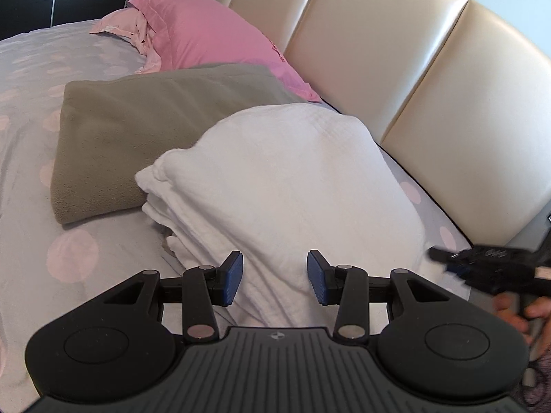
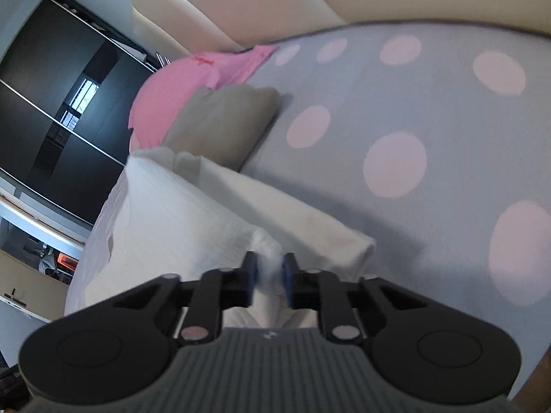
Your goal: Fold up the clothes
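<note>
Cloth (image 2: 179,213), soft and limp, is bunching at its corner between the clamping right tool (image 2: 268,277); left tool (image 1: 274,277) is hovering apart.

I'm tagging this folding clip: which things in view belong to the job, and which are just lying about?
In the job:
- white folded cloth
- right hand-held gripper, pinching its edge
- left hand-held gripper, open above it

Lying about:
- olive folded blanket
- pink pillow
- spotted bedspread
- cream headboard

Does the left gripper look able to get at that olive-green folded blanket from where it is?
Probably yes. The left gripper is open, holding nothing, over the white folded cloth; the olive blanket lies uncovered beyond it to the left.
</note>
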